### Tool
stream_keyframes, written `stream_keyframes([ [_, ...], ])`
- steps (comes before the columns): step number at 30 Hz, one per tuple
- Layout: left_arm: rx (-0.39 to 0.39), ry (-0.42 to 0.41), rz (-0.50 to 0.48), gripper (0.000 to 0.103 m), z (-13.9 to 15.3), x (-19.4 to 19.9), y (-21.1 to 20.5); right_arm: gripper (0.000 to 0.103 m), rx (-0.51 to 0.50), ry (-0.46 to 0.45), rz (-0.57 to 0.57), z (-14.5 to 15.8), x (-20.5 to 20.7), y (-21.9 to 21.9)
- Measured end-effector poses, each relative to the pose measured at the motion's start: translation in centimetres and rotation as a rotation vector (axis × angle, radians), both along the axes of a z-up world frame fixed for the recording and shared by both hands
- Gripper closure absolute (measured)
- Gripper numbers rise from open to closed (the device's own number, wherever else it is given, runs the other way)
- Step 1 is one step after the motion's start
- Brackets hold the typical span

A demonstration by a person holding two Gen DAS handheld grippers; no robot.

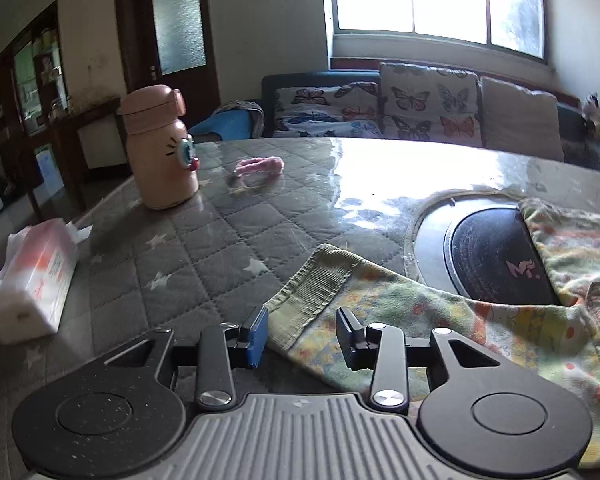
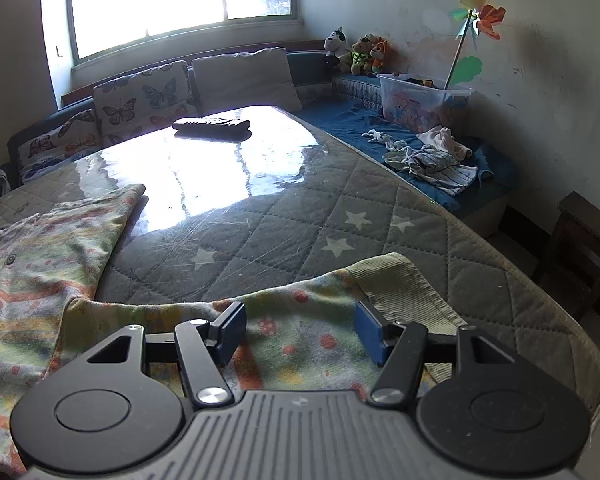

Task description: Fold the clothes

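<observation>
A child's top in a yellow, green and orange flower print (image 1: 440,320) lies spread on the quilted grey table (image 1: 204,248). One sleeve ends in a green ribbed cuff (image 1: 316,284). My left gripper (image 1: 302,336) stands open low over that sleeve, and the cloth lies between its blue pads without being pinched. In the right wrist view the top's body (image 2: 40,248) lies at the left, and the other sleeve with its ribbed cuff (image 2: 400,284) runs across the front. My right gripper (image 2: 300,336) is open just above this sleeve, its pads apart on either side of the cloth.
A pink bottle (image 1: 160,148), a small pink item (image 1: 258,166) and a tissue pack (image 1: 32,280) sit on the table's left. A round black hob (image 1: 496,256) is set into the top. A dark flat case (image 2: 212,126) lies far back. Loose clothes (image 2: 432,160) and a plastic box (image 2: 424,100) rest on the bench.
</observation>
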State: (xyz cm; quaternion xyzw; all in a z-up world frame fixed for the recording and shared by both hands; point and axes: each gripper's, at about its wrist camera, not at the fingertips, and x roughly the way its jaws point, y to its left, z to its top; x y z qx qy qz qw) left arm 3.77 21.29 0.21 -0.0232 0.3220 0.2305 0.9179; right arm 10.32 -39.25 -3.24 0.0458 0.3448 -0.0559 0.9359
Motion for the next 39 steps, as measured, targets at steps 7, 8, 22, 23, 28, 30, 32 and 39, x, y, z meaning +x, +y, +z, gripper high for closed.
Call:
stream_keyframes([
  [7, 0.057, 0.029, 0.017, 0.063, -1.2, 0.9, 0.5, 0.034, -0.035, -0.004, 0.013, -0.4, 1.1, -0.1],
  [8, 0.059, 0.028, 0.020, 0.063, -1.3, 0.9, 0.7, 0.034, -0.039, -0.005, 0.016, -0.4, 1.3, -0.1],
  [22, 0.062, 0.026, 0.004, 0.060, 0.6, 0.6, -0.7, 0.033, -0.025, -0.006, 0.040, 0.6, 0.7, 0.1],
  [23, 0.059, 0.020, -0.015, 0.058, 0.9, 0.5, -1.4, 0.033, -0.023, -0.007, 0.043, 0.7, 0.5, 0.2],
  [28, 0.049, -0.011, -0.151, 0.051, 2.2, 0.5, -5.5, 0.029, 0.000, -0.007, 0.103, 1.2, -1.0, 1.5],
  [30, 0.046, -0.016, -0.218, 0.048, 2.4, 0.5, -7.5, 0.029, -0.005, -0.008, 0.143, 1.4, -1.8, 2.6],
  [32, 0.043, -0.018, -0.290, 0.047, 2.4, 0.5, -9.6, 0.029, 0.004, -0.009, 0.186, 1.6, -2.4, 3.7],
  [39, 0.063, 0.004, -0.541, 0.045, 1.2, 0.3, -17.1, 0.025, 0.019, -0.032, 0.357, 2.6, -3.7, 8.2],
])
